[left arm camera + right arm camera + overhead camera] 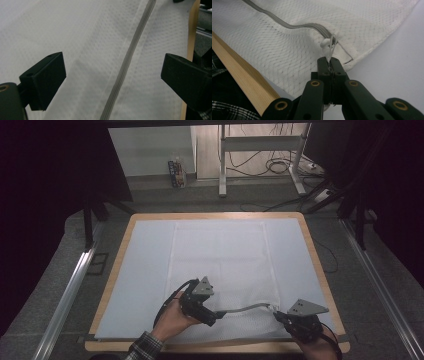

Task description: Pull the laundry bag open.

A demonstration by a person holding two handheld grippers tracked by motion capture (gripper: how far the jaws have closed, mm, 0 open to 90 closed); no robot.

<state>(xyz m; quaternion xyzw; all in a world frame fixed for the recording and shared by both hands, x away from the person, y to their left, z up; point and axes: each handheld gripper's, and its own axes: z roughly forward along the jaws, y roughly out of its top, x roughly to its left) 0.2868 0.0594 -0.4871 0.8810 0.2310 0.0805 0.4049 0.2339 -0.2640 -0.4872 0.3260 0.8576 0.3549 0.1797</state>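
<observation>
A white mesh laundry bag (220,260) lies flat on the table, its grey zipper (245,309) running along the near edge. My right gripper (329,60) is shut on the white zipper pull (331,45) at the bag's near right corner; in the high view the right gripper (278,315) sits at that corner. My left gripper (216,317) hovers over the zipper's left stretch, a hand holding it. In the left gripper view the jaws stand wide open on either side of the zipper (125,65), with my left gripper (112,75) just above the mesh.
A pale sheet (140,270) covers the wooden table (320,265), whose near edge (239,77) runs close to the bag. Metal rails (70,290) flank the table on both sides. A desk frame and cables (270,165) stand on the floor beyond.
</observation>
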